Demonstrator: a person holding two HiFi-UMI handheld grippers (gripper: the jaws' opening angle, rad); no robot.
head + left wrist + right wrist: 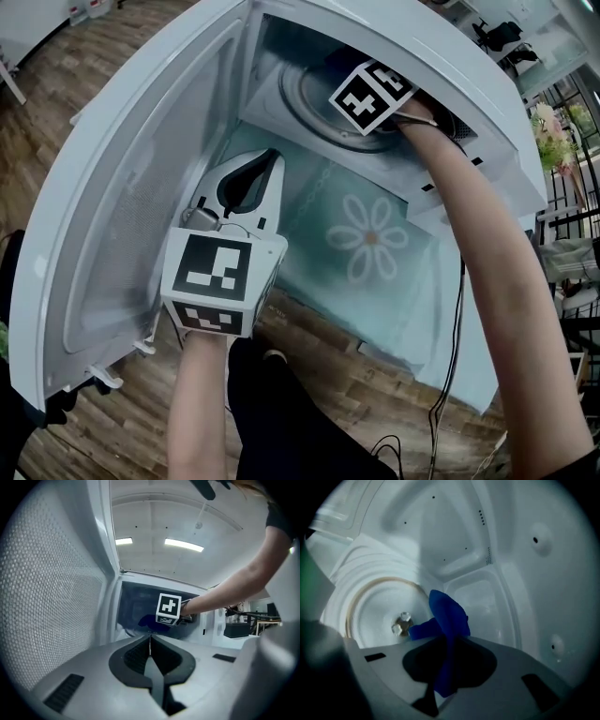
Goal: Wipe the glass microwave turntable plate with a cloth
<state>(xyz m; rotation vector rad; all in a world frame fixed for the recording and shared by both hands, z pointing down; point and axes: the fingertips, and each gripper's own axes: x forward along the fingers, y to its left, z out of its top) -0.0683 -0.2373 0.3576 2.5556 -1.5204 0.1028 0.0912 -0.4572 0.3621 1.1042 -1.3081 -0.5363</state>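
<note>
R gripper view: R gripper clamped on blue cloth; a bunch of cloth sticks out past the tips, just beside the hub at the plate's centre; plate lies flat on the cavity floor; can't tell if cloth touches the glass.

L gripper view: L gripper has jaws together, nothing btwn them; it points at the open cavity from outside.

Head view: microwave open, door swung left; R forearm reaches in over the plate; L gripper hangs in front of the opening, above a flowered mat.

Judgement: wiping is the step in hand. To do it well, get the cloth bunch down flat on the glass and sweep arcs from hub out to rim; only cloth should meet the plate, not the hard tips; press lightly, since the plate prob. turns or rocks on its hub; L gripper could steady the rim if it spins.
</note>
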